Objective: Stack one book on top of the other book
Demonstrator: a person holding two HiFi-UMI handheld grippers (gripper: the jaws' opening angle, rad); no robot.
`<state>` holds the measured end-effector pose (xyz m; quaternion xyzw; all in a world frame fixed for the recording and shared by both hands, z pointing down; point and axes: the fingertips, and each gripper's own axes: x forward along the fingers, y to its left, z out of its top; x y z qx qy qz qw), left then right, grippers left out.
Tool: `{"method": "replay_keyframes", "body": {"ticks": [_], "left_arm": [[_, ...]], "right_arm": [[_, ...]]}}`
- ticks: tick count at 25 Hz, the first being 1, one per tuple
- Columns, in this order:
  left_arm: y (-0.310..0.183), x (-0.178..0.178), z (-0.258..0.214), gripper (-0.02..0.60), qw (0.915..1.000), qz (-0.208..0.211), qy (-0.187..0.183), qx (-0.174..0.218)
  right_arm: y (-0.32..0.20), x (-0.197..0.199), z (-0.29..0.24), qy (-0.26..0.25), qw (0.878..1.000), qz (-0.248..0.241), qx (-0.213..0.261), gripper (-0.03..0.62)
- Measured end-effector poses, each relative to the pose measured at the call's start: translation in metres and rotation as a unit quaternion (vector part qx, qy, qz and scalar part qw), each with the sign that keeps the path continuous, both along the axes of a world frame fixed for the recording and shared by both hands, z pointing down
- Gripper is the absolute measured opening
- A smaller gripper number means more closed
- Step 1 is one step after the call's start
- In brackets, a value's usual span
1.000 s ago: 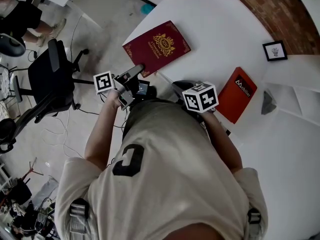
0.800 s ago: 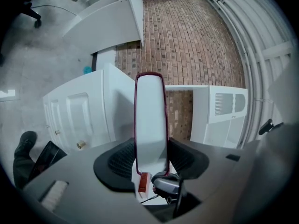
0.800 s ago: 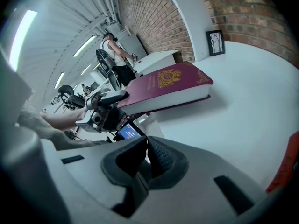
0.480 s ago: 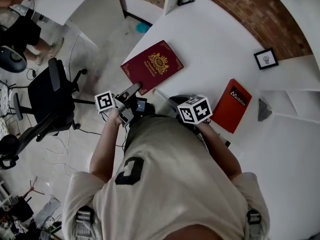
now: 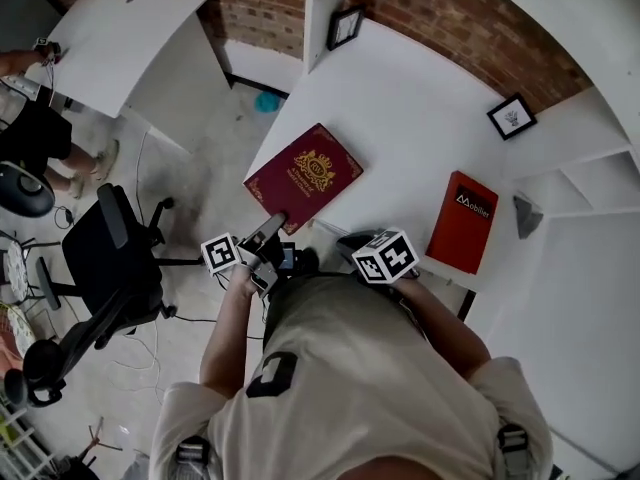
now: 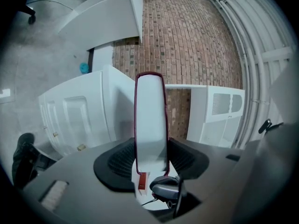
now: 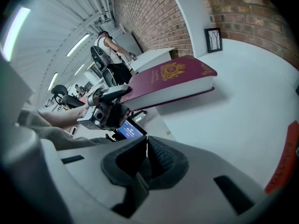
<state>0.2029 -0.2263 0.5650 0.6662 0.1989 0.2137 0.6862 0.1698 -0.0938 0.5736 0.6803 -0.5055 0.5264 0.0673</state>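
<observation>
A maroon book [image 5: 305,175] with a gold crest lies on the white table [image 5: 400,98], its near corner at the table's front-left edge. My left gripper [image 5: 272,226] is shut on that corner. In the left gripper view the book's white page edge [image 6: 150,120] stands between the pads of the left gripper [image 6: 150,160]. A red book [image 5: 461,220] lies flat to the right. My right gripper [image 5: 352,240] hovers between the two books, shut on nothing. The right gripper view shows its own closed jaws [image 7: 145,160], the maroon book [image 7: 173,80] and the left gripper [image 7: 110,94].
Two small framed pictures [image 5: 344,26] [image 5: 511,116] stand at the table's back by the brick wall. A grey object [image 5: 527,213] sits on the shelf to the right. An office chair [image 5: 110,268] and a person [image 5: 30,128] are on the floor to the left.
The head view has tipped up toward the brick wall, so the table and both books sit lower in it. The left gripper keeps its hold on the maroon book's corner.
</observation>
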Motion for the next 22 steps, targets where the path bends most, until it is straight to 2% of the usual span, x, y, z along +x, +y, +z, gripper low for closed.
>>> {"method": "replay_keyframes", "body": {"ticks": [4,9,22], "left_arm": [[-0.001,0.001,0.004,0.210,0.9998,0.021,0.000,-0.001],[0.002,0.006,0.001,0.210,0.9987,0.049,0.008,0.011],[0.030,0.009,-0.023,0.210,0.9979,0.049,0.021,0.036]], "right_arm": [[0.002,-0.011,0.002,-0.018,1.000,0.023,-0.004,0.005],[0.005,-0.014,0.004,-0.011,0.999,0.043,-0.004,0.005],[0.037,-0.007,-0.008,0.016,0.998,0.061,0.007,0.005]]}}
